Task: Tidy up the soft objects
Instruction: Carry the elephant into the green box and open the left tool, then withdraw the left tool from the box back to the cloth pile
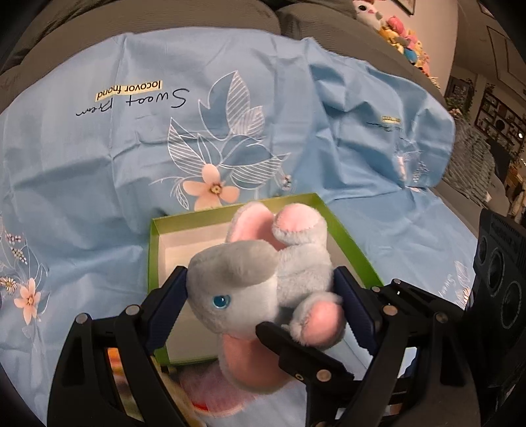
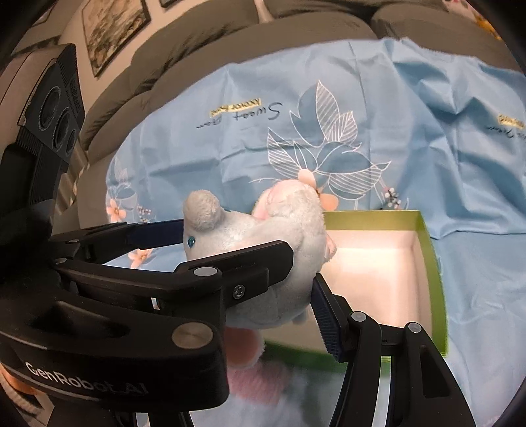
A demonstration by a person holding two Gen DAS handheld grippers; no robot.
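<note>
A grey plush elephant (image 1: pixel 259 289) with pink ears and a blue eye is held between the blue pads of my left gripper (image 1: pixel 263 295), above the near edge of a green box (image 1: pixel 154 236) with a white inside. The same elephant (image 2: pixel 273 236) shows in the right wrist view, clamped by the left gripper (image 2: pixel 236 253) coming in from the left. My right gripper (image 2: pixel 279 295) is close against the toy's right side; only its right finger (image 2: pixel 325 315) shows, and the left one is hidden behind the other gripper. The green box (image 2: pixel 430 259) lies just beyond.
A light blue floral sheet (image 1: pixel 164 147) covers the grey sofa (image 1: pixel 164 26). Several colourful plush toys (image 1: pixel 394 29) sit on the sofa back at the far right. Framed pictures (image 2: pixel 111 29) hang on the wall.
</note>
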